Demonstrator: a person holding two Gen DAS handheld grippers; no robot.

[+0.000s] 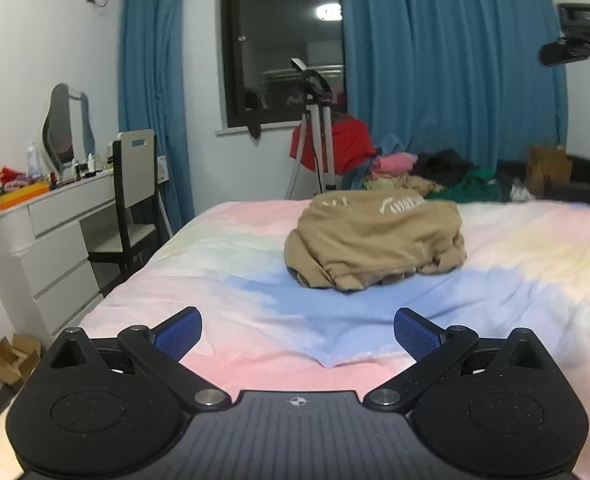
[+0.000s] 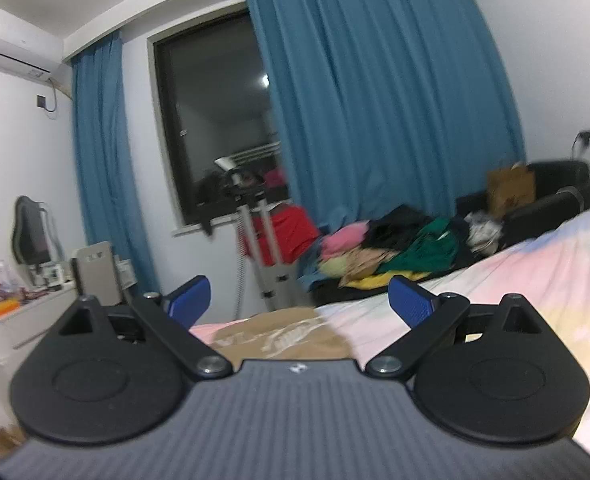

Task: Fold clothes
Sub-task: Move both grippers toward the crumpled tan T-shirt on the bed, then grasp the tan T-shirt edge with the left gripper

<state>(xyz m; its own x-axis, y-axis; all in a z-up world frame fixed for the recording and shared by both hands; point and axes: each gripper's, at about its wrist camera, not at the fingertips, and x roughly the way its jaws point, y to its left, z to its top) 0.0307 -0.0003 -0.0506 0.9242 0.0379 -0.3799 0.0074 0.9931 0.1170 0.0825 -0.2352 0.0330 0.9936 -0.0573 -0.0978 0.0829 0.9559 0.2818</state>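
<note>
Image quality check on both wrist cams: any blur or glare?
Left wrist: mostly sharp, tan garment readable on the bed; ceiling-light reflection glares in the dark window. Right wrist: motion-smeared throughout, clothes pile soft, horizon tilted. Both: fisheye bends the curtains.

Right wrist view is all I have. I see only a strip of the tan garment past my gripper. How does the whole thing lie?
Observer: The tan garment sits as a compact folded bundle on the pastel bedspread, with its cuffs and hem bunched along the near edge.
Operator: Is the left gripper touching it?
Observer: No. The left gripper is open and short of it, with bare bedspread between its fingers and the bundle.
Operator: And my own gripper?
Observer: The right gripper is open too, holding nothing. In the left wrist view, a dark device at the top right edge may be yours, but I cannot tell.
</note>
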